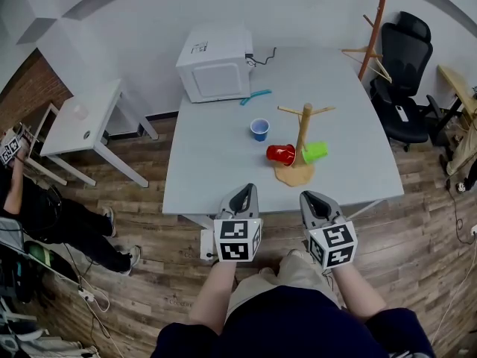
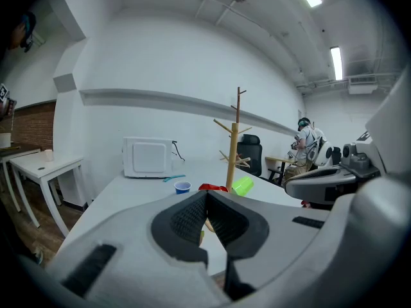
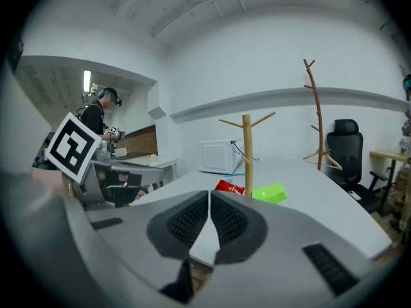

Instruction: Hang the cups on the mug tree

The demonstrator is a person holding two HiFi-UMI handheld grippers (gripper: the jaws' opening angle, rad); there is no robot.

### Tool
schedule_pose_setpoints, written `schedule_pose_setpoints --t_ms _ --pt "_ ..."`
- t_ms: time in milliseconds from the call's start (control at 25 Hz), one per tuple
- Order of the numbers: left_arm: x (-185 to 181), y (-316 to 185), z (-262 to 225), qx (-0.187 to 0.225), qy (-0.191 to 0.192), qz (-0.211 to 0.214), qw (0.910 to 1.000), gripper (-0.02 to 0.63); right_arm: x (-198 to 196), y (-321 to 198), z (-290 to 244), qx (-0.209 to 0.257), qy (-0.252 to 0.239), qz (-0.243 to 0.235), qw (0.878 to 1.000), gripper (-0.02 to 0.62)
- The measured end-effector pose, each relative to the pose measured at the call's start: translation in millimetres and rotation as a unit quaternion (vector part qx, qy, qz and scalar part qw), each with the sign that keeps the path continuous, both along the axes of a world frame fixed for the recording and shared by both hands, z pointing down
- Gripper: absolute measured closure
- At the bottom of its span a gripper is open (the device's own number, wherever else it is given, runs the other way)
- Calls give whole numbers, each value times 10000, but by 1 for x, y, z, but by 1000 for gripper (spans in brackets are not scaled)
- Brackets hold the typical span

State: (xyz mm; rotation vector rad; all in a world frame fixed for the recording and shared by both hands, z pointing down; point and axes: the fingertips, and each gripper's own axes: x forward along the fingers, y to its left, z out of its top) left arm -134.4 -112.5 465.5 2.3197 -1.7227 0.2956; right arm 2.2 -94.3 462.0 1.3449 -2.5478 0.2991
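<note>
Lying well beyond both hand-held grippers [image 1: 242,191] [image 1: 312,197] — cups [image 1: 281,154] [image 1: 314,151] [image 1: 259,129] near mug tree [image 1: 303,129]

We hold left gripper [image 1: 241,195] and right gripper [image 1: 314,198] side by side over near edge of table [image 1: 216,174], jaws together, both empty. We see mug tree [image 1: 304,129] upright with bare pegs. Red cup [image 1: 281,154] and green cup [image 1: 314,151] lie on their sides at its base, one each side. Blue cup [image 1: 259,129] upright, near red cup. Microwave [image 1: 216,71] at far left corner.
</note>
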Motion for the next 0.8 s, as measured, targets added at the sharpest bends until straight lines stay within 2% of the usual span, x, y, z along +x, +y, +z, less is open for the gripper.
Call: schedule_pose_setpoints --t_ms 160,800 --pt "-3 -3 7 -1 -117 59 9999 588 3 2 3 -36 2 68 10000 561" --pt "-21 -44 29 -166 -55 54 9998 586 24 -20 -1 -83 25 372 9993 561"
